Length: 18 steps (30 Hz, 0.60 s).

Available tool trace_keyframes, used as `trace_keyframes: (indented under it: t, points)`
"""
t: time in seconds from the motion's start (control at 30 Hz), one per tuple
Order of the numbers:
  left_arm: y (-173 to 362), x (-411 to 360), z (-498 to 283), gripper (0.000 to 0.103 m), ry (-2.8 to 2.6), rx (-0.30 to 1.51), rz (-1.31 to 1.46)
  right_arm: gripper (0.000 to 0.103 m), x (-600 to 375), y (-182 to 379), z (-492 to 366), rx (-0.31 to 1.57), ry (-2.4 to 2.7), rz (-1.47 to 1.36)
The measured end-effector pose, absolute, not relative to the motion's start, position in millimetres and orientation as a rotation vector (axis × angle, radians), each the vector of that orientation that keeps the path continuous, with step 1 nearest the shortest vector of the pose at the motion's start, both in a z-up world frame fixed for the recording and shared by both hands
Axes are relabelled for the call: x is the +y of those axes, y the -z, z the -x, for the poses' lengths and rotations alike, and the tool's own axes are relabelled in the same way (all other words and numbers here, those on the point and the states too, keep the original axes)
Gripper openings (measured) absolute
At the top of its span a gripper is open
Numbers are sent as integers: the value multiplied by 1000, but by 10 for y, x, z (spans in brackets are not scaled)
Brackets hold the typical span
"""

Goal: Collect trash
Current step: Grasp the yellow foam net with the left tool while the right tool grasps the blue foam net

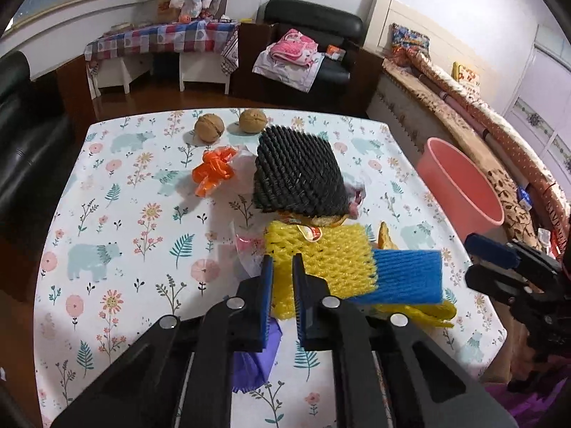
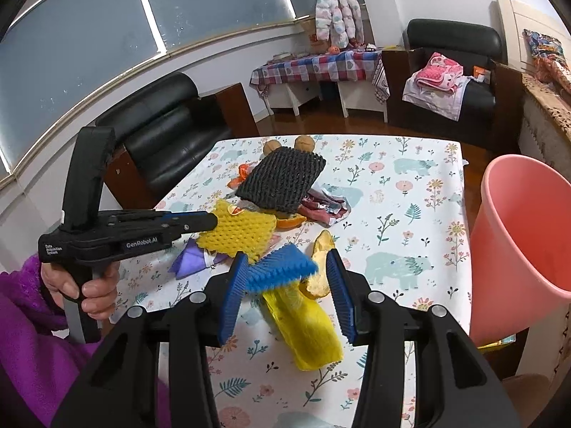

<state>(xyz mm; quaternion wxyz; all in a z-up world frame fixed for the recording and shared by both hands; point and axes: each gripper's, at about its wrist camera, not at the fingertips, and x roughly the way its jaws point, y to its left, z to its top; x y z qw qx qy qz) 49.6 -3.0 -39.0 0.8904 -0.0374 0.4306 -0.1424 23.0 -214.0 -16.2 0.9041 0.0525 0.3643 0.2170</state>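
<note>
Hazards to be noted at this stage? (Reader)

The left gripper [image 1: 283, 260] is shown with its jaws nearly closed, apparently pinched on the near edge of the yellow foam net [image 1: 321, 253]. Only a thin edge is held, so the light net may be pulled free when lifted. The blue foam net [image 1: 407, 274] lying against it may be dragged along and swept off the right edge of the tabletop [image 1: 125, 214]. The pink bin [image 1: 460, 185] stands off that edge, so a piece released short of it would be lost to the floor. (Legend)

And the right gripper [image 2: 286, 255]? (Reader)

Its jaws are held about half open, with the blue foam net between them but not clamped. (Legend)

How is the trash described, and where is it found? (Reader)

A loose heap is seen from mid-tabletop to the near edge: meshed foam nets, the black foam net [image 1: 296, 167] farthest, a yellow bag [image 2: 307, 324], a peel [image 2: 321, 246] and crumpled wrappers. All are judged light and compressible. (Legend)
</note>
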Motion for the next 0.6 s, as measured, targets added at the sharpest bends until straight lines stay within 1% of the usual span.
trace_keyframes:
  t: [0.1, 0.37, 0.6]
  points:
    - [332, 29, -466, 4, 302, 861, 103, 46, -2104, 170, -246, 765, -468, -89]
    - [111, 225, -466, 4, 291, 792, 193, 46, -1879, 208, -249, 797, -549, 8]
    - [68, 300, -451, 4, 284, 784, 222, 46, -1634, 324, -286, 805, -539, 201]
